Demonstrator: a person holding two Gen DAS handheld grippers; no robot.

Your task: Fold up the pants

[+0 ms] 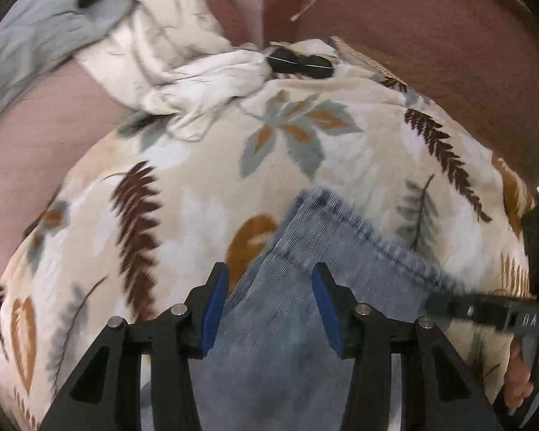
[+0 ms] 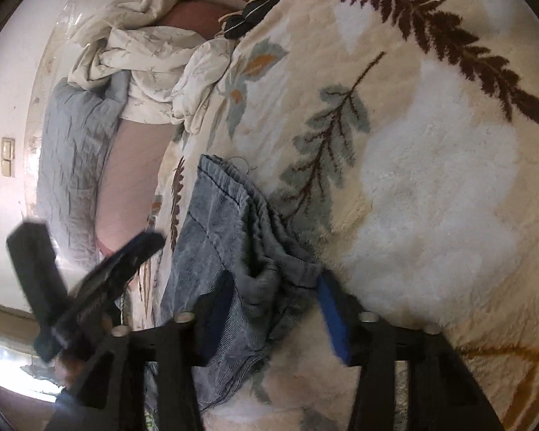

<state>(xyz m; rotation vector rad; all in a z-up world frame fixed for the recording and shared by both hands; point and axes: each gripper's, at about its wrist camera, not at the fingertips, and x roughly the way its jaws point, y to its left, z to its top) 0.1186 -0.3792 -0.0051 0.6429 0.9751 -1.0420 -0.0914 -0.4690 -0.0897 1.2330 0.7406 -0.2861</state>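
Light blue denim pants [image 1: 305, 287] lie on a cream blanket with a leaf pattern [image 1: 197, 186]. My left gripper [image 1: 269, 287] is open just above the denim, its blue pads on either side of the leg with a hemmed edge ahead of it. In the right wrist view the pants [image 2: 226, 237] show as a bunched, folded stack of layers. My right gripper [image 2: 273, 287] is open, its jaws standing on either side of the bunched edge. The right gripper also shows in the left wrist view [image 1: 492, 312] at the right edge, and the left gripper shows blurred in the right wrist view [image 2: 90, 280].
A crumpled white cloth [image 1: 183, 57] and a grey-blue quilt [image 1: 32, 39] lie at the far side on a reddish-brown bed surface [image 1: 431, 36]. A small black object [image 1: 298, 63] sits at the blanket's far edge. A pale wall [image 2: 3, 72] is to the left in the right wrist view.
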